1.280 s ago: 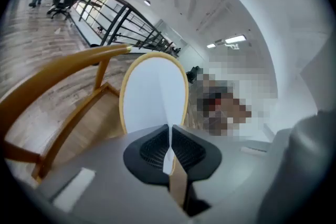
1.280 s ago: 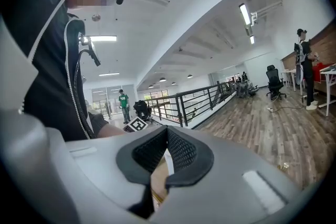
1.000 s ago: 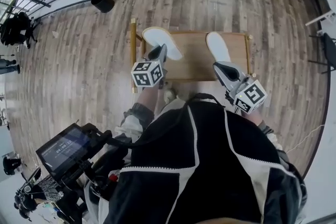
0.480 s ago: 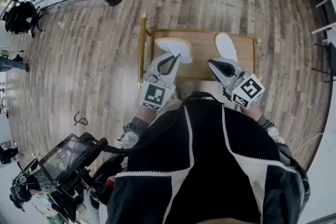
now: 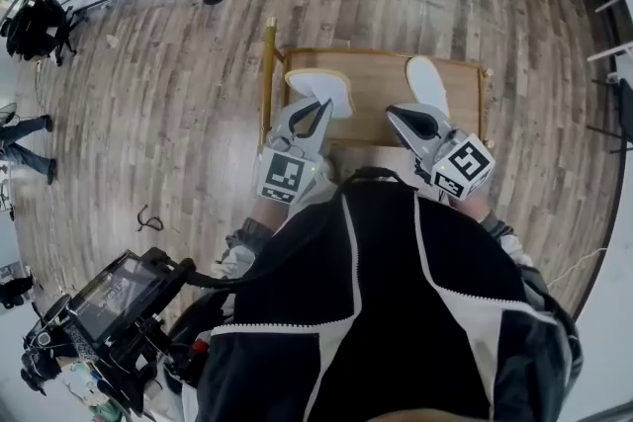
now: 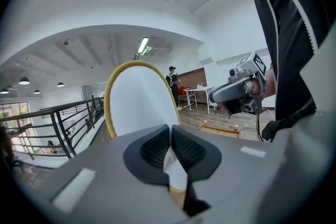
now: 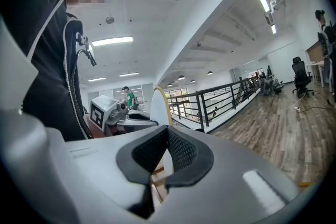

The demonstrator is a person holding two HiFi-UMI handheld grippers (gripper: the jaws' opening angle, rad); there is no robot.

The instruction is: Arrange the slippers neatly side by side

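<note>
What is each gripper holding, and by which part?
Left gripper: left slipper, by its near end. Right gripper: right slipper, by its near end.

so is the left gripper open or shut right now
Shut: the left gripper clamps the white slipper, its jaws closed on the slipper's edge in the left gripper view.

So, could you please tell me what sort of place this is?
Probably an open-plan office or studio on an upper level: it has a wood plank floor, a black railing along an open edge, and an office chair farther off.
</note>
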